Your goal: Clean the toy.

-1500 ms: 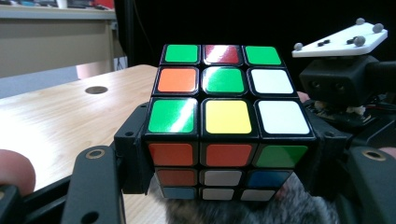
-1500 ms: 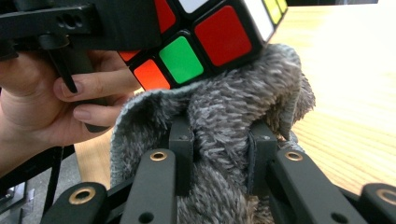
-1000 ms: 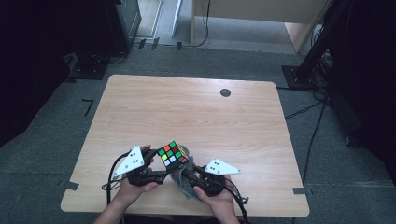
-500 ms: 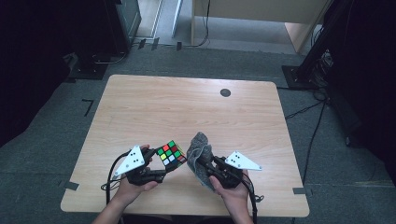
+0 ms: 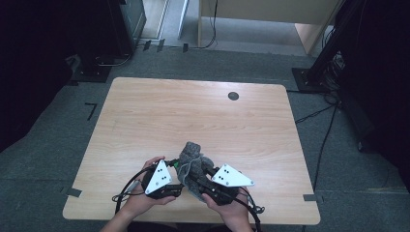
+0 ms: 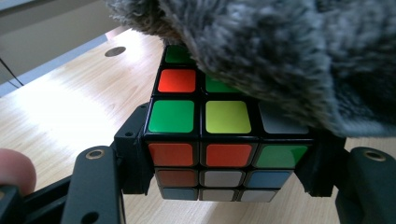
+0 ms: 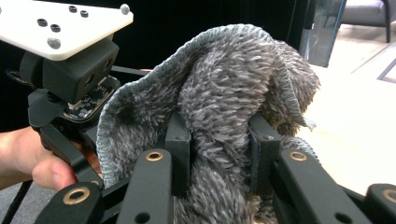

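The cloth [image 5: 192, 166] has come up off the table and now drapes over the cube [image 6: 205, 140], hiding it from above. Our right gripper [image 7: 219, 135] is clamped on a bunched fold of cloth; our left gripper [image 6: 224, 158] grips the cube by its sides near the table's [image 5: 193, 111] front edge. Looks like wiping can begin.

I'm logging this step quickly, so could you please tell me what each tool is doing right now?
Left tool: closed on the puzzle cube, which sits between its jaws.
Right tool: closed on the grey fluffy cloth, bunched between its jaws.
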A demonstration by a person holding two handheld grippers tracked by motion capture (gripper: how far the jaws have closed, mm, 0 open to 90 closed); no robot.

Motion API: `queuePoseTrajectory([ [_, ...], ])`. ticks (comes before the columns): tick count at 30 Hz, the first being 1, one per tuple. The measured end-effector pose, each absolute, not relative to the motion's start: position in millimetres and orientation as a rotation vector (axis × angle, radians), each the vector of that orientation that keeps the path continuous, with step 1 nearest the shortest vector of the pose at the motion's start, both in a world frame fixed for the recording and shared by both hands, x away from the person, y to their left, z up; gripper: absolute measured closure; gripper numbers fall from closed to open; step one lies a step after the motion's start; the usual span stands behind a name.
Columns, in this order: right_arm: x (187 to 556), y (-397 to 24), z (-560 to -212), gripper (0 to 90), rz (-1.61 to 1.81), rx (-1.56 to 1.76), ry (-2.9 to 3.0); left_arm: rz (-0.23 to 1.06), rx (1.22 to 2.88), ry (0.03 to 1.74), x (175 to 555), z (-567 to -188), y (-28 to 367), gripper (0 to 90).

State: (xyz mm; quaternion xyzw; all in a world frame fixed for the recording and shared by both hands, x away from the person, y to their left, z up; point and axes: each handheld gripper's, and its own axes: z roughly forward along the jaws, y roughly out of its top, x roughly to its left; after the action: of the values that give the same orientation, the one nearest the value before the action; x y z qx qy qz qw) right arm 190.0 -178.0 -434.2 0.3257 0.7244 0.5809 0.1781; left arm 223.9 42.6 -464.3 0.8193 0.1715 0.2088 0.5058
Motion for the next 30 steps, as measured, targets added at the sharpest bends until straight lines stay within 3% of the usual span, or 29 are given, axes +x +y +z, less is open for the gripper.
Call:
queuePoseTrajectory([
  [9, 193, -191, -429, 69.5, 1.531, 0.981, 1.980, 0.536, 1.999, 0.414, 223, -465, 40, 34.1],
  [14, 183, -171, -426, 69.3, 1.584, 0.869, 2.048, 0.578, 2.064, 0.389, 220, -469, 32, 34.1],
  [18, 186, -165, -435, 69.3, 1.530, 0.860, 2.087, 0.560, 2.038, 0.357, 217, -465, 34, 34.1],
  [25, 201, -199, -438, 69.5, 1.512, 1.048, 1.972, 0.515, 1.955, 0.386, 221, -459, 47, 34.1],
  [30, 205, -200, -451, 69.7, 1.657, 1.089, 1.984, 0.472, 1.904, 0.360, 220, -455, 51, 34.0],
])
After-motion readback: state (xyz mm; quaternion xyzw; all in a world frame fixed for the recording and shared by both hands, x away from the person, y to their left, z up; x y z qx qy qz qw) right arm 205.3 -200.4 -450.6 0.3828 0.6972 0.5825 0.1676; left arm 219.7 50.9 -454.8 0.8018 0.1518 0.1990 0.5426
